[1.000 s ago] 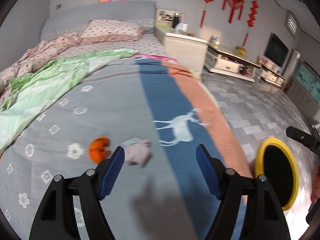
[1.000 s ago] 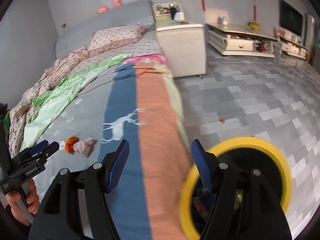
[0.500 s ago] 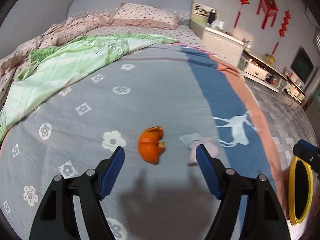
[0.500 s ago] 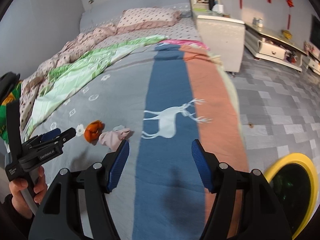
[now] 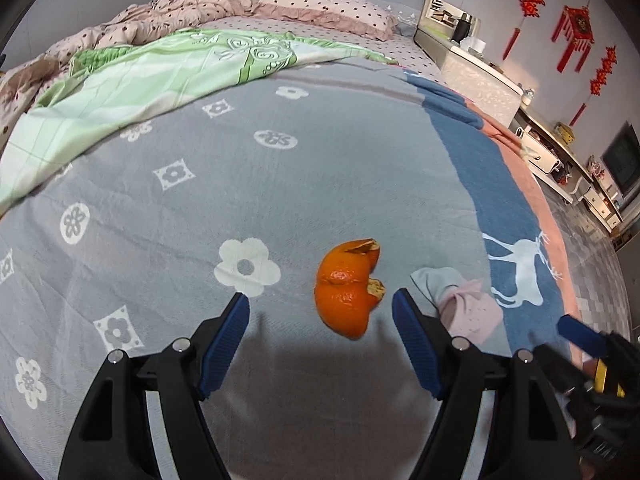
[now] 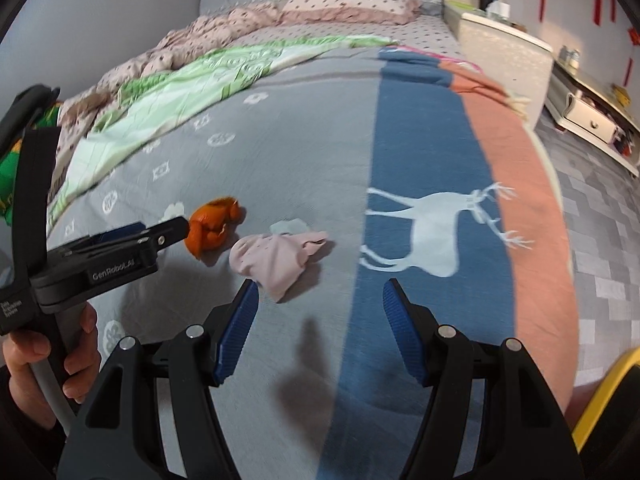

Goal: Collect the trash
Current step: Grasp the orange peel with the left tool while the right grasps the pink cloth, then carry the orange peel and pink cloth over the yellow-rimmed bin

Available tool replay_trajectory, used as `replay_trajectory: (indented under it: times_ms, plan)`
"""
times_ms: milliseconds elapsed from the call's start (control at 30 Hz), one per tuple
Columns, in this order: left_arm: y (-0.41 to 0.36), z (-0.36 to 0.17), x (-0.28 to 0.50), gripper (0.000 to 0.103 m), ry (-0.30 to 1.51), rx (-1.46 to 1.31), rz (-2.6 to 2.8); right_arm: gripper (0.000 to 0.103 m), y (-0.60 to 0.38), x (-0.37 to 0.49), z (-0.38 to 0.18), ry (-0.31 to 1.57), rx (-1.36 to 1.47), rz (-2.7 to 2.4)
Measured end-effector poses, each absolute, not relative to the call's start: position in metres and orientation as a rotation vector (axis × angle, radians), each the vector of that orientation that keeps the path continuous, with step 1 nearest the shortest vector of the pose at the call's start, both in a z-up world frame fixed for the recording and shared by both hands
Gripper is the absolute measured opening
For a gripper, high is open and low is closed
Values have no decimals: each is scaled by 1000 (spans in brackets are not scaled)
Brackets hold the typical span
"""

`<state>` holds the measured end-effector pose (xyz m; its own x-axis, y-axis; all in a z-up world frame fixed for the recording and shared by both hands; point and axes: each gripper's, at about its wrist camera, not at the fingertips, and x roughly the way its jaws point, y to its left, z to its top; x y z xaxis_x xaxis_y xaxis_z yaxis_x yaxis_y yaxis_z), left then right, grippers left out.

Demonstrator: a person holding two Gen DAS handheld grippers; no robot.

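One orange peel (image 5: 347, 290), one pink wad (image 5: 468, 308)

1. Left tongs (image 5: 320, 308) spread wide, low over the grey flowered bedspread (image 5: 280, 184).
2. Orange peel (image 5: 349, 288) lies between the blue pads (image 5: 224, 344), nearer the right one.
3. Crumpled pink tissue (image 5: 468, 304) just right of the peel.

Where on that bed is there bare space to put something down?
Free: the grey flowered stretch between the green quilt and the orange peel, and the blue and salmon stripes beyond the deer. Crowded: around the peel and the pink crumpled tissue, by the left gripper.
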<state>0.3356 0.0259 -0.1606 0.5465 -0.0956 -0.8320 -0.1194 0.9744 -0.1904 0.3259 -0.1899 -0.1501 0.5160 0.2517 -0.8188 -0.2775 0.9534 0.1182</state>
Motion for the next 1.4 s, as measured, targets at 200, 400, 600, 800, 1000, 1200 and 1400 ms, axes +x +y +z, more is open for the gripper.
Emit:
replay_trajectory:
  times_ms: [200, 400, 600, 800, 1000, 1200, 1400]
  plan:
    - [27, -175, 345, 70, 1015, -250, 10, 62, -163, 339, -172, 994, -92, 351]
    - [31, -190, 353, 59, 1032, -283, -7, 62, -149, 354, -187, 1002, -128, 362]
    - [30, -190, 356, 33, 1013, -316, -66, 62, -138, 368, -198, 1018, -143, 392]
    - [41, -193, 358, 28, 1012, -397, -99, 48, -123, 379, -207, 1042, -155, 446]
    - [41, -192, 358, 26, 1002, -404, -107, 41, -121, 379, -207, 1035, -142, 454]
    - [44, -188, 356, 24, 993, -394, -97, 39, -131, 373, -199, 1026, -116, 451]
    - [43, -174, 348, 23, 966, -374, -98, 39, -150, 352, -182, 1006, -97, 443]
